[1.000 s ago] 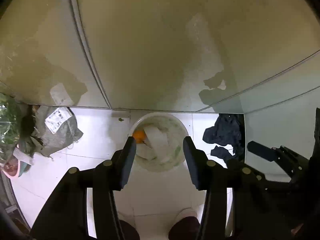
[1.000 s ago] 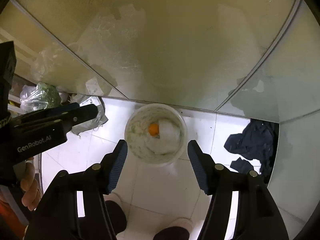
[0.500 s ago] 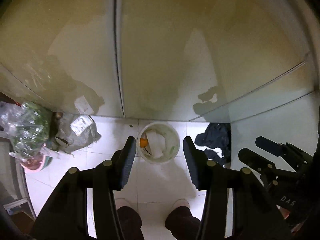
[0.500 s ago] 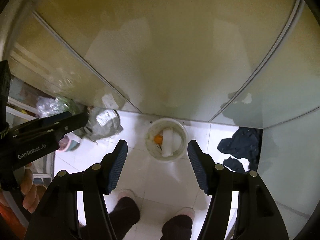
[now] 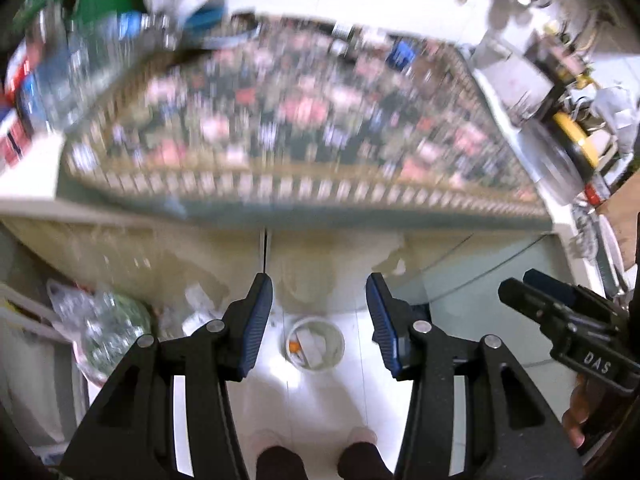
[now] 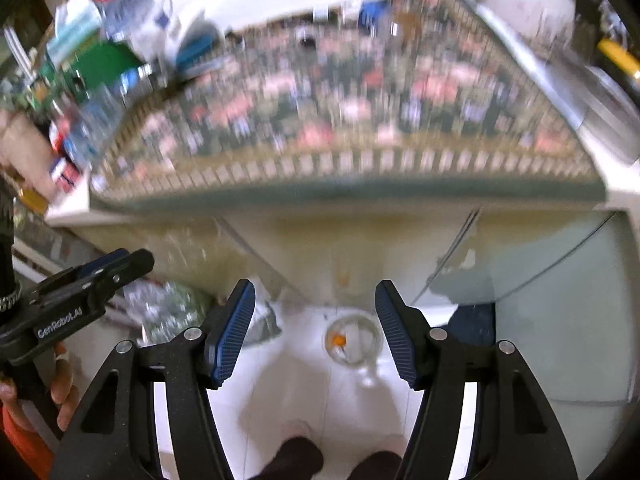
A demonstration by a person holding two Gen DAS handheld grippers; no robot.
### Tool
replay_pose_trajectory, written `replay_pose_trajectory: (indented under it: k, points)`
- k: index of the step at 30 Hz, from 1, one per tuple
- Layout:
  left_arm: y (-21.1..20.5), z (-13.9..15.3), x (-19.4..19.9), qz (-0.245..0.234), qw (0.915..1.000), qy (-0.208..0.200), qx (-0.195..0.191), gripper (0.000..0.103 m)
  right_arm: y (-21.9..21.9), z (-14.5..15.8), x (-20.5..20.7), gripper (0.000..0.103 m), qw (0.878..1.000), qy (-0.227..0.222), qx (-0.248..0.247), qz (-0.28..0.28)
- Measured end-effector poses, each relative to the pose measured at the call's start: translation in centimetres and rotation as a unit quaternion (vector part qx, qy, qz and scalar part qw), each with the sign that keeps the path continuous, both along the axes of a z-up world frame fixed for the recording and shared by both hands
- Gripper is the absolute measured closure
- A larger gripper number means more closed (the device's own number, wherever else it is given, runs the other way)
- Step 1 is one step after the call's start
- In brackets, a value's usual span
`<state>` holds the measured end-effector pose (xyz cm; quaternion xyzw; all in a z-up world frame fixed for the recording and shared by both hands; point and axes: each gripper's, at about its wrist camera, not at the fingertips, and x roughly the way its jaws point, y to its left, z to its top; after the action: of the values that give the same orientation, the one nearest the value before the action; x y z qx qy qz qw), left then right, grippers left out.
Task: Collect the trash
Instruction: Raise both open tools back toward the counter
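A white trash bucket (image 5: 315, 344) stands on the white tiled floor far below, holding white paper scraps and an orange piece (image 5: 295, 346). It also shows in the right wrist view (image 6: 353, 339). My left gripper (image 5: 319, 316) is open and empty, high above the bucket. My right gripper (image 6: 314, 330) is open and empty, also high above it. The left gripper appears at the left of the right wrist view (image 6: 92, 276); the right gripper appears at the right of the left wrist view (image 5: 560, 316).
A counter with a blurred floral cloth (image 5: 288, 120) fills the upper half, with bottles and boxes (image 5: 76, 52) at its left end. Plastic bags (image 5: 108, 332) lie on the floor at left, dark cloth (image 6: 472, 322) at right. The person's feet (image 5: 320, 456) are below.
Both grippers have risen far above the bucket, which now looks much smaller. The counter top with the floral cloth has come into view, blurred by motion.
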<state>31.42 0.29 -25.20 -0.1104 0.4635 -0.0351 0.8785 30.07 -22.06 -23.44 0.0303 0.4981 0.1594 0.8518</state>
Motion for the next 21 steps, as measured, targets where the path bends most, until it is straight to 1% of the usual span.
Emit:
replay_pose_trajectory:
  k: [1,3,6,8,12,17,21]
  points:
    - [0.2,1.8,-0.1,-0.005,0.9999,-0.013,0.0,0.056,0.2,0.9,0.0,0.044,1.0,-0.008,-0.001,-0.004]
    - [0.3,4.2,0.0,-0.011,0.9994,-0.034,0.001,0.056,0.3,3.6,-0.2,0.044,0.999,-0.033,0.003,-0.016]
    - [0.6,7.5,-0.1,-0.018,0.9979,-0.062,0.005,0.056,0.6,7.0,-0.5,0.044,0.997,-0.064,0.001,-0.033]
    - [0.8,9.8,0.0,-0.022,0.9966,-0.079,0.008,0.055,0.9,8.8,-0.6,0.044,0.996,-0.083,-0.001,-0.043]
    - [1.3,12.1,1.2,-0.021,0.9949,-0.095,0.026,0.054,0.7,11.7,-0.6,0.044,0.991,-0.117,0.007,-0.064]
    - [1.4,13.5,4.7,-0.012,0.9942,-0.104,0.024,0.054,-0.3,13.7,1.2,0.044,0.987,-0.143,0.01,-0.077]
    - [0.7,14.7,7.9,0.01,0.9917,-0.122,0.039,0.054,-1.8,14.4,4.9,0.044,0.984,-0.16,0.004,-0.079]
